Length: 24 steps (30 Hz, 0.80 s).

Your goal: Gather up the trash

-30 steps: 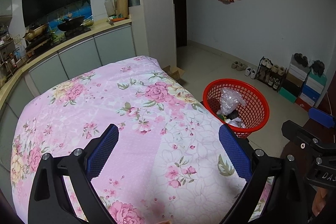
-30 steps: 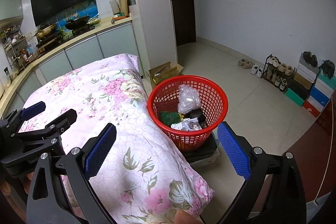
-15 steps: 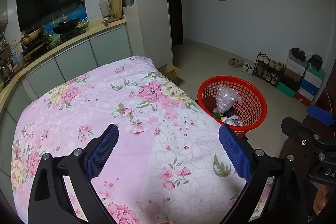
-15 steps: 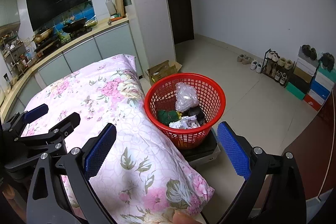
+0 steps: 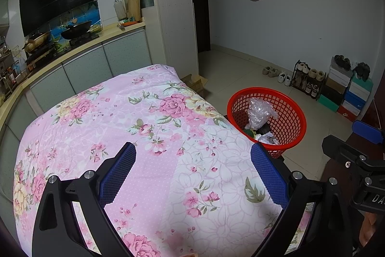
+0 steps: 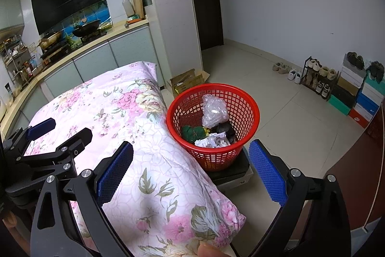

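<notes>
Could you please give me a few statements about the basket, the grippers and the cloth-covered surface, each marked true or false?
1. The red basket holds a clear crumpled plastic bag. True.
2. The left hand-held gripper is shut on a piece of trash. False: its jaws stand wide apart with nothing between them.
3. The basket stands on the floral cloth. False: it stands beside the cloth's edge, on a dark flat object.
4. The right hand-held gripper is open and empty. True.
5. No loose trash shows on the floral cloth. True.
</notes>
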Available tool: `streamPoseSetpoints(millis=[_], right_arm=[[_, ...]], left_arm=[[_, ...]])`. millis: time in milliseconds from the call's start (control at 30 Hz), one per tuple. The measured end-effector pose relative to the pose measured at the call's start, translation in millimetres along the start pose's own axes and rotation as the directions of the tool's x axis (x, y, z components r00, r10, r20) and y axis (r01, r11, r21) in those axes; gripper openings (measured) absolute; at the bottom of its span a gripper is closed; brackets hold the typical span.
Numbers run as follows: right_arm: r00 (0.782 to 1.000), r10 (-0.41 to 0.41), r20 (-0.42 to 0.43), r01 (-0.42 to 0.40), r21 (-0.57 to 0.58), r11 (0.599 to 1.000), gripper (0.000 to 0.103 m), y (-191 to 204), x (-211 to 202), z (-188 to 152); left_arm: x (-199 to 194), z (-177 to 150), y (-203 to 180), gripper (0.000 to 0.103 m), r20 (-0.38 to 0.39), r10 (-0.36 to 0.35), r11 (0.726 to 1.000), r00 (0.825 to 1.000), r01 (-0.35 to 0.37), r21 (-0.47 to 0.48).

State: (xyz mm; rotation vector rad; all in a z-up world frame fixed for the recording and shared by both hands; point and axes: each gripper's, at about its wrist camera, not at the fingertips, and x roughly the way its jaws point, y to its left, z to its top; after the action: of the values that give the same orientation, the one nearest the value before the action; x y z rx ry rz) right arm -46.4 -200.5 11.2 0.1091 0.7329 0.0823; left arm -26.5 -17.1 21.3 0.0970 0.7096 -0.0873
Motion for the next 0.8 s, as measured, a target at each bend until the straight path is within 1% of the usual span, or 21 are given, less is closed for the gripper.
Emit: streamPoseSetpoints(millis=[133,433,800], right_arm=[[1.000,0.001,0.001,-0.001,-0.001,1.000,0.094,0.5,-0.3,-0.2],[0.999,0.019,0.036,-0.018,-0.018,1.000,0.094,3.3,-4.6,2.5],[0.999,0.031,0.044,-0.029,-0.033,0.999,0.094,5.2,-7.4,3.6]], left_arm=[[0.5,1.0,1.6,0.093,0.007,0.004,1.000,1.000,-0.004,-0.008],[-7.4,0.4,9.6,0.093,0.033,0.014,0.999,0.999,-0.013,-0.034],[-9.2,0.0,10.6,0.093,0.035,0.015,0.999,0.999,-0.014,-0.035]])
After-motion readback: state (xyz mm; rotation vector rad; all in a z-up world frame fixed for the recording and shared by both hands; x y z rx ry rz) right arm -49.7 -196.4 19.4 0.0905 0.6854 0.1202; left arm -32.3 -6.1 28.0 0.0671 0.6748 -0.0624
